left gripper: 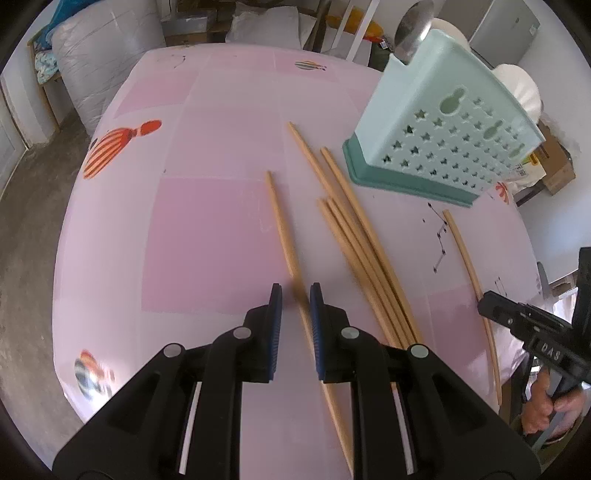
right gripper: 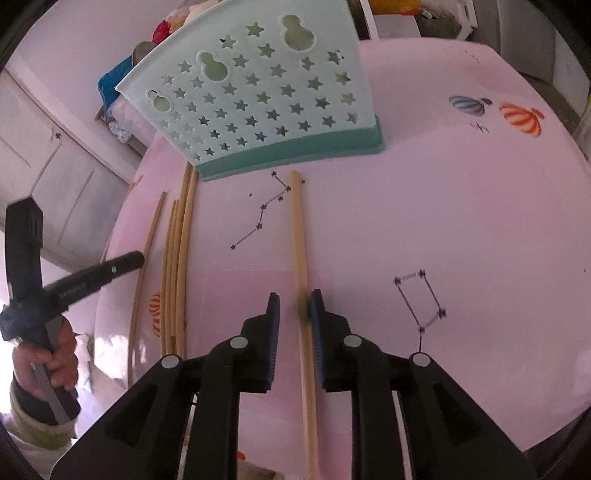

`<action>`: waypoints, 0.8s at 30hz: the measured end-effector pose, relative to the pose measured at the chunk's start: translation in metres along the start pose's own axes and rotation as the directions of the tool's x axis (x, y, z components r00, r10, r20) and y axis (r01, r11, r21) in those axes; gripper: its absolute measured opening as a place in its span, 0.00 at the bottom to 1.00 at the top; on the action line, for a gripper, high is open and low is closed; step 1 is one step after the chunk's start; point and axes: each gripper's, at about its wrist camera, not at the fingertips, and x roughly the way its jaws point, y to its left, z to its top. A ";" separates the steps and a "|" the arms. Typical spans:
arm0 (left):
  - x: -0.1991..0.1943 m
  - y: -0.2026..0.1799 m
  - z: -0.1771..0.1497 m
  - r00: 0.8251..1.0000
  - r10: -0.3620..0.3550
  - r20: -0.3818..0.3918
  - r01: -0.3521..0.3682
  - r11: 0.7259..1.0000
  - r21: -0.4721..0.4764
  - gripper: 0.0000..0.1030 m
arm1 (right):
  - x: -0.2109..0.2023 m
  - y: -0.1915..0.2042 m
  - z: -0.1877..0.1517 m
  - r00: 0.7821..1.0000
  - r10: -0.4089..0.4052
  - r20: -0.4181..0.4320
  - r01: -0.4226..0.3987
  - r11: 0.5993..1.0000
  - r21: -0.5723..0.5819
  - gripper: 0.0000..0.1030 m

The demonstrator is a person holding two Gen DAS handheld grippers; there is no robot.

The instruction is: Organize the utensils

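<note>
Several wooden chopsticks lie on the pink table (left gripper: 207, 236). My left gripper (left gripper: 295, 293) is open and straddles one lone chopstick (left gripper: 282, 229), which passes between its jaws. A bundle of chopsticks (left gripper: 362, 251) lies just right of it. My right gripper (right gripper: 294, 301) is open around another single chopstick (right gripper: 299, 236), which lies close to the right finger. A mint-green utensil holder (left gripper: 447, 125) with star holes stands behind the chopsticks, a metal spoon (left gripper: 412, 29) in it. The holder also shows in the right wrist view (right gripper: 258, 96).
The table's edge curves round on the left in the left wrist view, floor below. The left gripper and hand (right gripper: 40, 295) show at the left of the right wrist view. The chopstick bundle (right gripper: 179, 258) lies between the two grippers.
</note>
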 end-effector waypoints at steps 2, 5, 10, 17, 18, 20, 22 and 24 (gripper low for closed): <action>0.004 -0.002 0.007 1.000 0.014 0.003 -0.014 1.000 0.002 0.13 | 0.001 0.002 0.002 1.000 -0.010 0.008 0.010 1.000 -0.001 0.17; 0.009 -0.005 0.013 1.000 0.030 0.008 -0.030 1.000 0.004 0.13 | 0.002 0.004 0.001 0.999 -0.043 0.018 0.043 0.999 -0.014 0.11; 0.010 -0.008 0.016 0.999 0.034 0.021 -0.034 0.999 -0.005 0.10 | 0.000 0.003 -0.003 0.998 -0.061 0.033 0.062 0.998 -0.022 0.07; 0.010 -0.009 0.013 0.999 0.032 0.035 -0.030 0.999 -0.032 0.05 | -0.001 -0.003 -0.005 0.999 -0.027 0.019 0.027 1.000 -0.006 0.07; 0.010 -0.010 0.012 0.999 0.033 0.036 -0.032 0.999 -0.034 0.05 | -0.001 -0.003 -0.005 1.000 -0.022 0.018 0.022 1.000 -0.005 0.07; 0.010 -0.011 0.012 0.998 0.043 0.037 -0.042 0.999 -0.033 0.05 | -0.002 -0.003 -0.006 1.000 -0.026 0.017 0.026 0.999 -0.024 0.07; 0.010 -0.013 0.012 0.997 0.061 0.037 -0.060 0.998 -0.032 0.05 | -0.002 -0.002 -0.004 1.000 -0.026 0.004 0.026 0.999 -0.033 0.08; 0.010 -0.015 0.011 0.996 0.072 0.043 -0.070 0.997 -0.036 0.05 | 0.000 0.001 -0.003 1.000 -0.020 -0.010 0.019 0.999 -0.047 0.09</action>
